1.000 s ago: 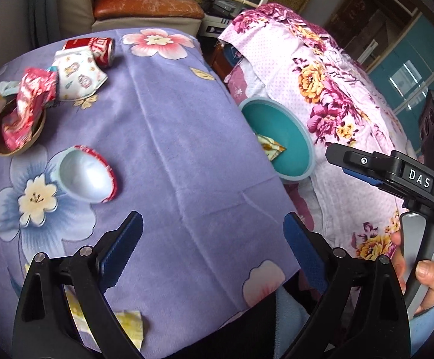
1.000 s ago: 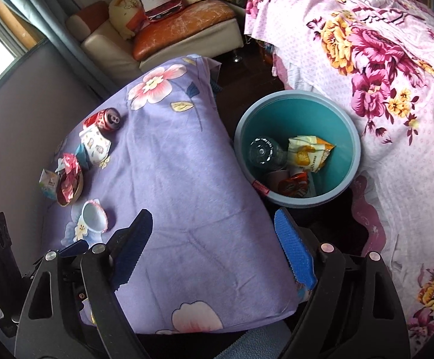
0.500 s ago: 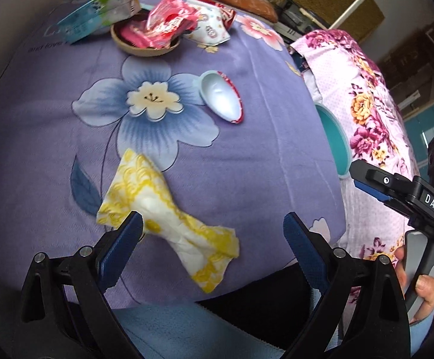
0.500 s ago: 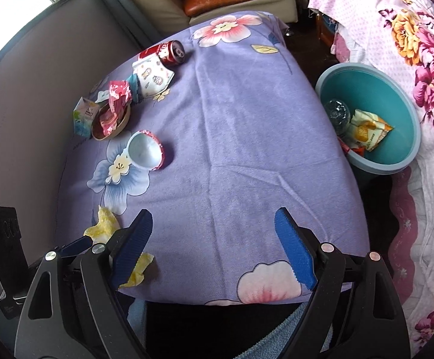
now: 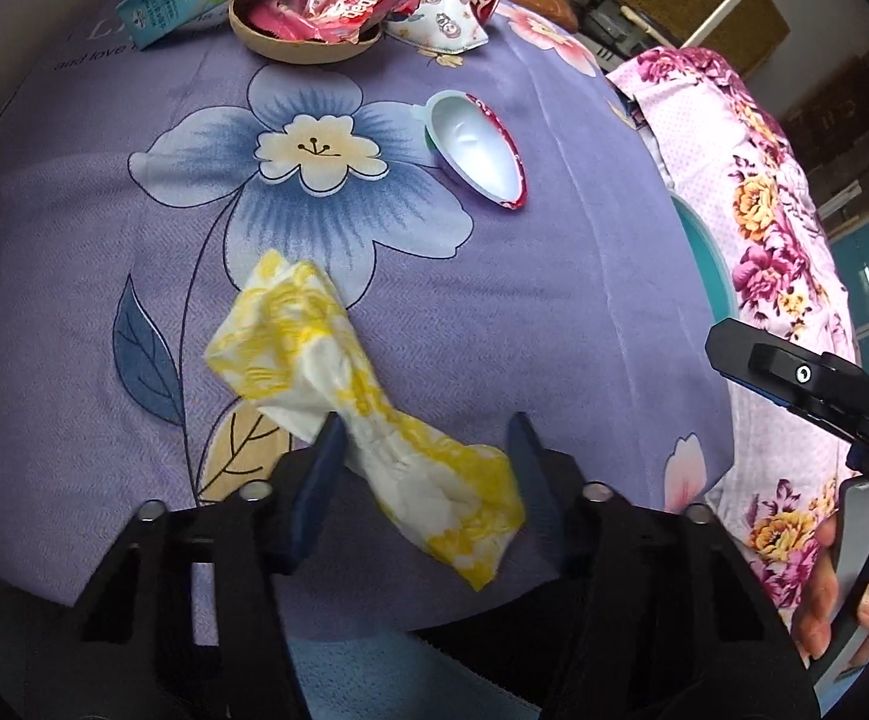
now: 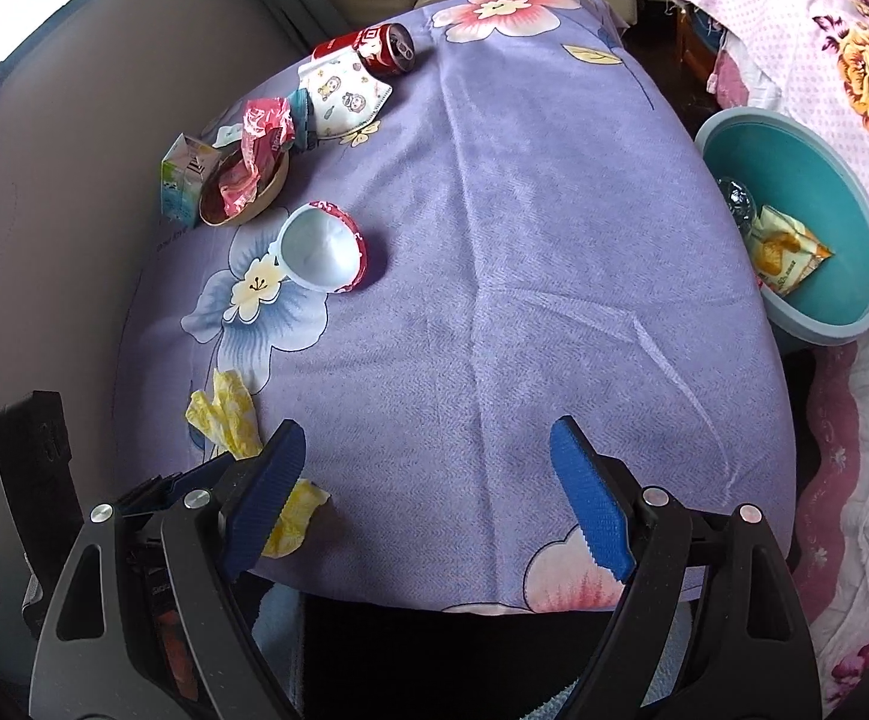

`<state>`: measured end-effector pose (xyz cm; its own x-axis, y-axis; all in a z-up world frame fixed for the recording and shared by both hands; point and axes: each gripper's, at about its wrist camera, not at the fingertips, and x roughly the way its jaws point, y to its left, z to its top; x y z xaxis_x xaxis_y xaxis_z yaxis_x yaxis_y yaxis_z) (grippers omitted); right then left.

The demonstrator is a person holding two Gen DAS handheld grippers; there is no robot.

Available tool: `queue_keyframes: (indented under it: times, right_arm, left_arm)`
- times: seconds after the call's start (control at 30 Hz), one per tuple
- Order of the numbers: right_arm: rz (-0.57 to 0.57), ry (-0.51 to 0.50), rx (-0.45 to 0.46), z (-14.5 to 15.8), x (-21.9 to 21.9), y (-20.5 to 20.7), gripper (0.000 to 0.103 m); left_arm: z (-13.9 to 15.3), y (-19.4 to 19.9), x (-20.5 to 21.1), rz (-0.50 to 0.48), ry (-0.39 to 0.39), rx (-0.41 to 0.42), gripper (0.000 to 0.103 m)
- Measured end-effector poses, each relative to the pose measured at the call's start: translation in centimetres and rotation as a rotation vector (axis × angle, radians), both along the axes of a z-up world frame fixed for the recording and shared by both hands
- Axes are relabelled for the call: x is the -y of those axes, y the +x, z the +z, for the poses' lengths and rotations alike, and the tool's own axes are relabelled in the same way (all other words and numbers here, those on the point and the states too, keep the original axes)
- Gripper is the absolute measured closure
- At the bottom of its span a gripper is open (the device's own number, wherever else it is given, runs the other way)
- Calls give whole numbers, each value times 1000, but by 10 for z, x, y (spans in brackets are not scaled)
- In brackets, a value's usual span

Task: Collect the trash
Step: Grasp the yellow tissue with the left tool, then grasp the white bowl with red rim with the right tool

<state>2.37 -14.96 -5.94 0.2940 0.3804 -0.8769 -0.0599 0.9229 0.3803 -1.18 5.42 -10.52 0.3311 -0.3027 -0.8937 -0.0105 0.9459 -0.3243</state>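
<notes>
A crumpled yellow-and-white napkin (image 5: 290,330) lies on the purple flowered tablecloth (image 5: 524,300) near its front edge. My left gripper (image 5: 425,444) points down over the napkin's lower half, its jaws closing with the napkin between the blue pads; the paper does not look squeezed. In the right wrist view the same napkin (image 6: 227,414) lies at the lower left, partly behind a finger. My right gripper (image 6: 428,480) hangs open over bare cloth with nothing between its fingers. A teal bin (image 6: 818,180) beside the table holds a yellow snack bag and a bottle.
More trash lies farther back: a white cup with a red rim (image 6: 320,252), a brown bowl (image 5: 302,42) with a red wrapper, a printed packet (image 6: 344,93), a red can (image 6: 383,48) and a small carton (image 6: 185,180). A flowered bedspread (image 6: 854,48) is on the right.
The left gripper's jaws went from wide apart to close around the napkin, and it sank nearer to it. Both views swung from the bin side toward the table's front left.
</notes>
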Motion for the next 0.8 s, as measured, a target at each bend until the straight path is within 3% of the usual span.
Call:
queue_keyframes:
  times: [0.03, 0.1, 0.53, 0.8]
  right_arm:
    - [3, -1, -2, -1, 0, 2, 23]
    - [12, -5, -4, -3, -3, 6, 23]
    - [172, -77, 48, -9, -63, 75, 23]
    - [253, -126, 33, -25, -105, 109, 23]
  left_arm:
    - [-2, 1, -2, 1, 6, 1, 76]
    - [-3, 4, -9, 7, -2, 10, 86]
    - [16, 45, -71, 38, -28, 135, 87]
    - [5, 60, -91, 35, -54, 105, 86]
